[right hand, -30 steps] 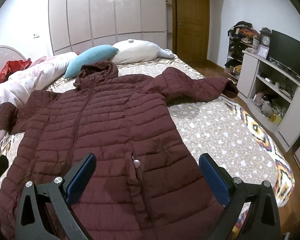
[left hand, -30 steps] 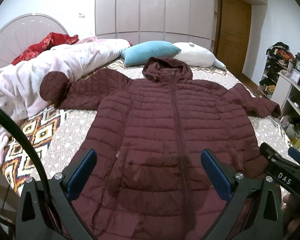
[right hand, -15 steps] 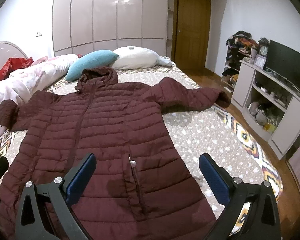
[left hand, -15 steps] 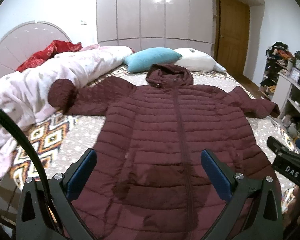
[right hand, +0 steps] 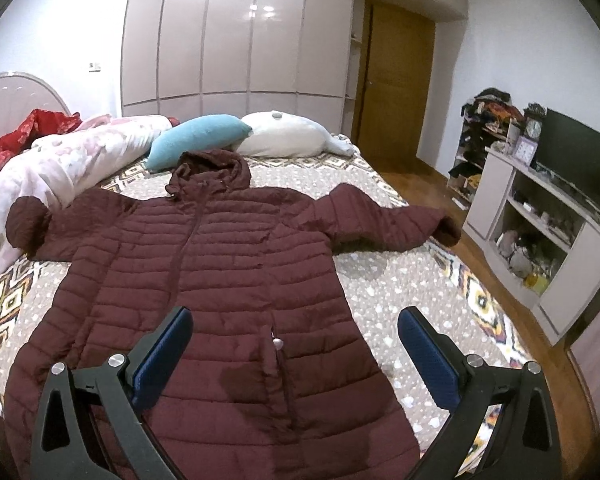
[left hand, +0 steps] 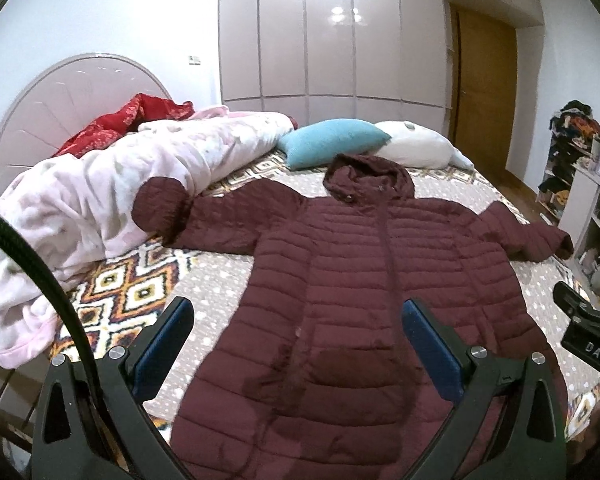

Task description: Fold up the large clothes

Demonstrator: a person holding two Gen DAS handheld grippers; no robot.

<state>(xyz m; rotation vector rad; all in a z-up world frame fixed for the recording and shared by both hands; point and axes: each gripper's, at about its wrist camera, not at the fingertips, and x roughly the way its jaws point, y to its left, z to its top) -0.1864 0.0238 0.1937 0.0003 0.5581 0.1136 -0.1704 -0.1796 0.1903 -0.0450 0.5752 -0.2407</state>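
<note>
The left gripper [left hand: 296, 344] hangs above the lower half of the maroon puffer jacket [left hand: 364, 280], its blue-padded fingers [left hand: 162, 344] spread wide with nothing between them and touching nothing; the right gripper [right hand: 292, 344] is likewise spread wide and empty over the jacket's hem side, its right finger over bare bedspread [right hand: 412, 304]. The jacket lies flat, front up and zipped, on the bed; its long axis runs from the hem at 6 o'clock (nearest both cameras) to the hood [left hand: 368, 178] at 12 o'clock; one sleeve reaches toward 10 o'clock, its cuff resting against the pink-white duvet [left hand: 100, 200], the other toward 2 o'clock, ending near the bed's edge [right hand: 444, 228]. Just beyond the hood, at 12 o'clock, lie a blue pillow [left hand: 332, 142] and a white pillow [left hand: 416, 148]; further back stand the wardrobe doors [left hand: 332, 32].
</note>
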